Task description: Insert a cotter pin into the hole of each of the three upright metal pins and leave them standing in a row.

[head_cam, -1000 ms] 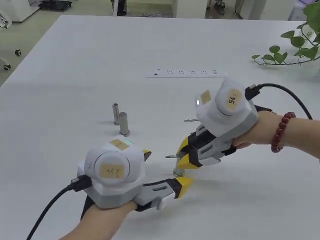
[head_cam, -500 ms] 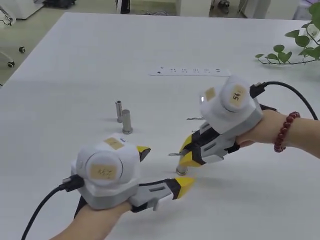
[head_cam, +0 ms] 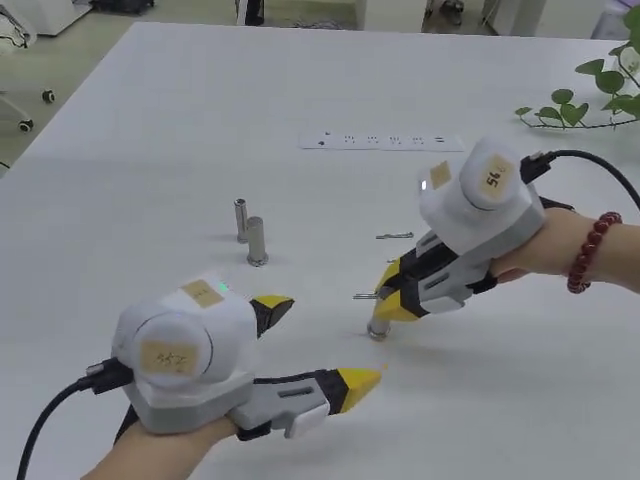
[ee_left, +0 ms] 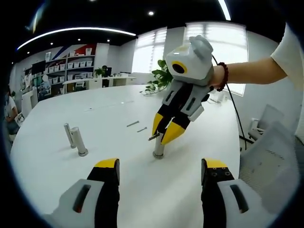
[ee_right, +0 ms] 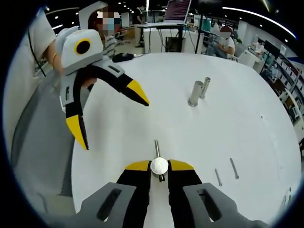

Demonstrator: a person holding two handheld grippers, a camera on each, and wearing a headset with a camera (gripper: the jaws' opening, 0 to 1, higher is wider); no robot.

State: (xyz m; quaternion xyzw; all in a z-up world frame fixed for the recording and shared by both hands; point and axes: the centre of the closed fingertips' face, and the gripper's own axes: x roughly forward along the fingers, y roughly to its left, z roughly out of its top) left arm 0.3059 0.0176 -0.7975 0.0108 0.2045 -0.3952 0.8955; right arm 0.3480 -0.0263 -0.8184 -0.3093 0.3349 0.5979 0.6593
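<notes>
Cotter pin clamped in right gripper, at top of upright metal pin beneath jaws. Left gripper spread wide, empty, nearby.

The broad white desk has a smooth, matt top with only a soft sheen. The short grey metal pin under the right gripper is bare metal, its flat top bright and polished in the right gripper view. The two grey metal pins further off have a duller satin finish. The thin silver wire cotter pin pinched in the right gripper's jaws is bare, shiny metal. That gripper and the left gripper have smooth, semi-gloss white plastic housings, matt black plastic jaws tipped in glossy yellow, and tan paper labels on top. The dark red bead bracelet looks polished.
</notes>
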